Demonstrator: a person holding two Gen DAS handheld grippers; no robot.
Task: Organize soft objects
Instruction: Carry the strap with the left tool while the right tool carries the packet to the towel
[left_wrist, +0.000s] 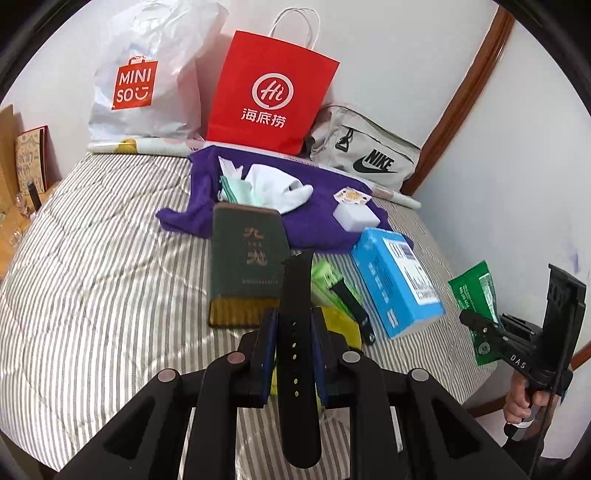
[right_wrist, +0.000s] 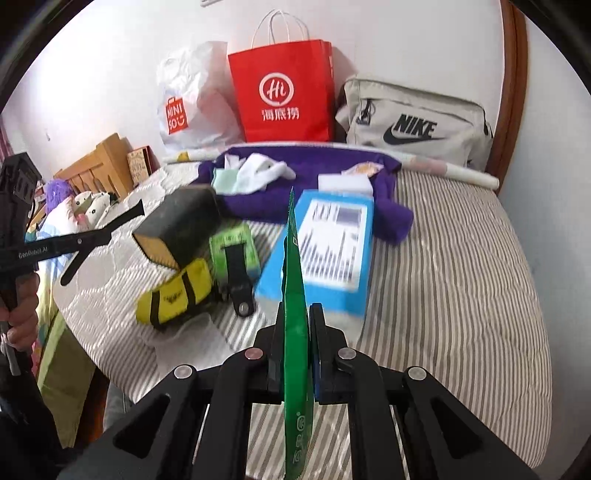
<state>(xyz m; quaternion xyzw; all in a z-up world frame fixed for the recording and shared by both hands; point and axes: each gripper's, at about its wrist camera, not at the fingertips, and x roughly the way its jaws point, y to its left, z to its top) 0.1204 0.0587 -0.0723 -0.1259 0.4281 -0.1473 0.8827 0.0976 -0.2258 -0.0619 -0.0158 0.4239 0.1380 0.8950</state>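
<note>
L gripper (left_wrist: 294, 354) jaws clenched on black perforated rubber watch strap (left_wrist: 295, 332), held above striped bed (left_wrist: 110, 295) | strap light, floppy: grip mid-length | R gripper (right_wrist: 296, 350) jaws clenched on flat green foil sachet (right_wrist: 294, 295), slippery, crinkly: pinch near edge.

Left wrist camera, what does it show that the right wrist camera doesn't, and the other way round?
Only the left wrist view shows the black strap clamped in the left gripper. Only the right wrist view shows the yellow pouch whole and plush toys beside the bed. Both show the green packet in the right gripper, the blue box, purple cloth, red bag and Nike bag.
</note>
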